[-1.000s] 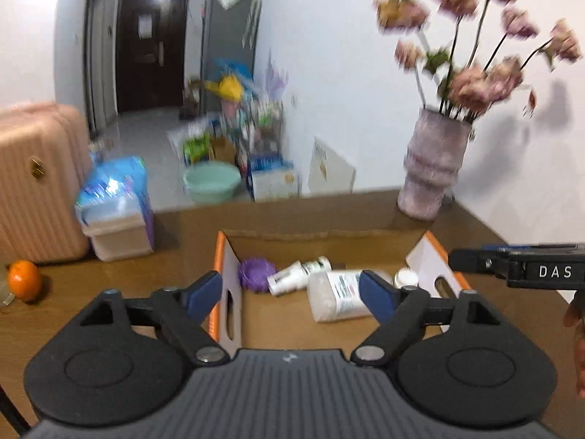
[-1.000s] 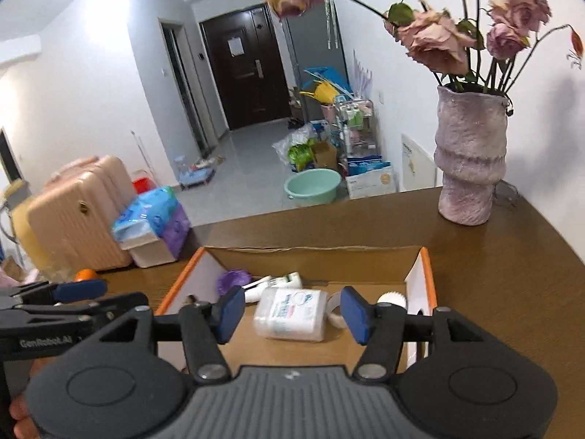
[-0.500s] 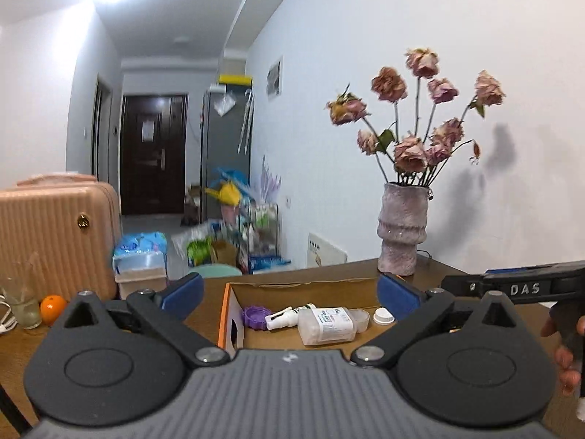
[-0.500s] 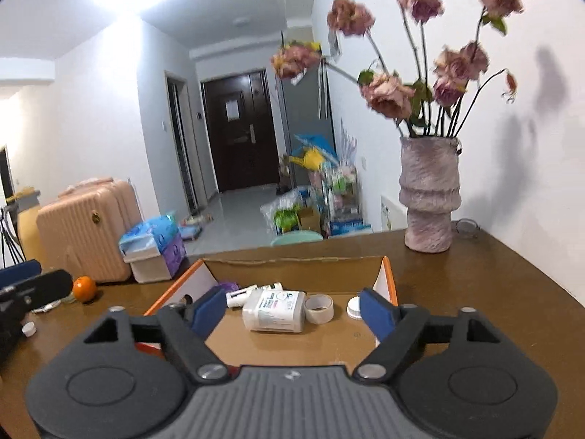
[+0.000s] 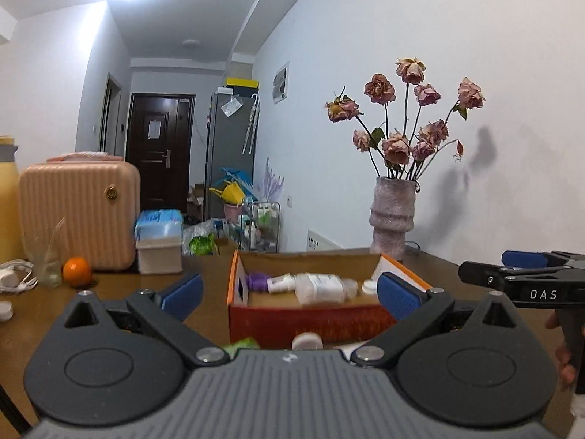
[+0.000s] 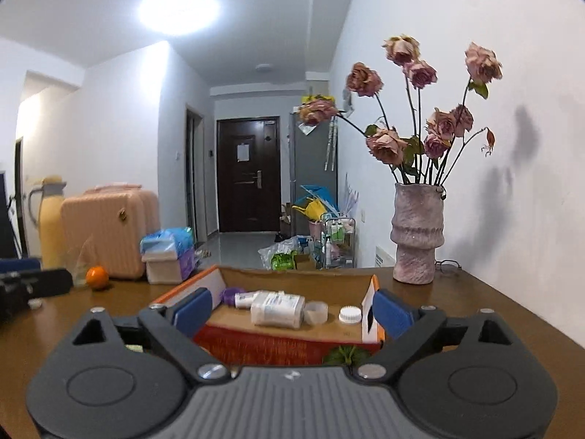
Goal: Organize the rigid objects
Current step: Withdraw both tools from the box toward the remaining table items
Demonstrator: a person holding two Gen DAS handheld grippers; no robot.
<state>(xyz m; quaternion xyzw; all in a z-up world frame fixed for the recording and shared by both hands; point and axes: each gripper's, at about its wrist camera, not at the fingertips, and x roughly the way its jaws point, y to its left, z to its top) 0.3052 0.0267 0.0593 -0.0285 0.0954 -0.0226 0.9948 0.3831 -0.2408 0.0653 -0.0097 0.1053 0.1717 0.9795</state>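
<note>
An orange cardboard box point(image 5: 303, 320) stands on the brown table straight ahead of both grippers. Inside lie a white bottle point(image 6: 278, 309), a small spray bottle point(image 6: 245, 298), a purple thing point(image 6: 232, 294), a clear ring point(image 6: 316, 312) and a white cap point(image 6: 350, 315). In front of the box lie a white round lid point(image 5: 307, 340) and something green point(image 6: 345, 355). My left gripper point(image 5: 289, 294) is open and holds nothing. The jaws of my right gripper point(image 6: 292, 312) are opening, with nothing gripped. Each gripper shows at the edge of the other's view.
A pink vase point(image 6: 416, 234) of dried roses stands at the back right by the wall, with glasses point(image 6: 448, 265) beside it. At the left are an orange point(image 5: 76, 270), a clear glass point(image 5: 47, 263), a small white lid point(image 5: 5, 311) and a white cable point(image 5: 14, 274).
Both grippers have drawn back from above the box and sunk, so I now see its front wall. Both pairs of jaws have spread wider.
</note>
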